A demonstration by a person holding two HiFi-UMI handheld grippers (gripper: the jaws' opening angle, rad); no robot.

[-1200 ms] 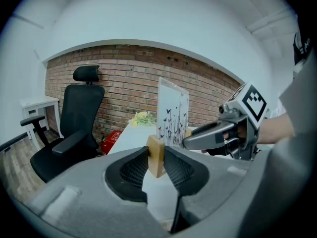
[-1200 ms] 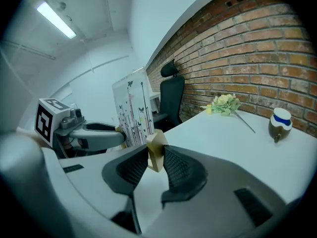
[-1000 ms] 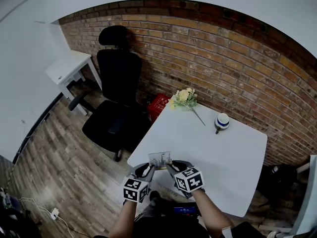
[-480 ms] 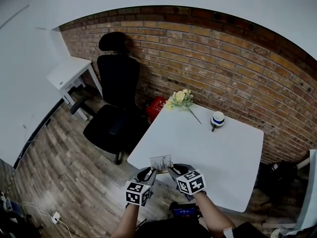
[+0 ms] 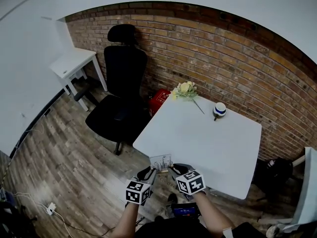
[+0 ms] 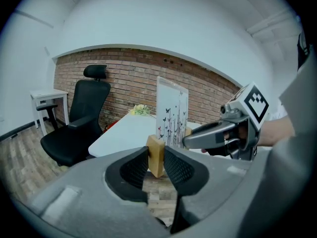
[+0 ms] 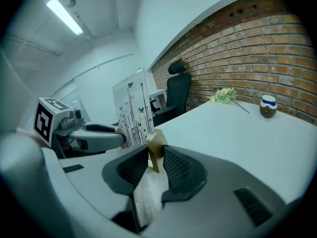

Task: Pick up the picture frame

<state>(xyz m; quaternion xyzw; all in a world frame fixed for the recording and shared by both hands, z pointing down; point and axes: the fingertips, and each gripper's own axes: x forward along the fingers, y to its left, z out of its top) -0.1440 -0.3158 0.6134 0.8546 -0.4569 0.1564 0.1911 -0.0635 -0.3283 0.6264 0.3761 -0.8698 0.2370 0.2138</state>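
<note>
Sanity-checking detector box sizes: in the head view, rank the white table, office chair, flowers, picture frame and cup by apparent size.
1. white table
2. office chair
3. flowers and picture frame: about alike, and the frame is nearer the camera, so they are not ranked
4. cup

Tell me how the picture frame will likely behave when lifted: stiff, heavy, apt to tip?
Probably stiff: the picture frame has a thin panel standing straight. Likely light: the left tongs and right tongs hold it by small wooden feet. Tall above the grip, it may tip.
</note>
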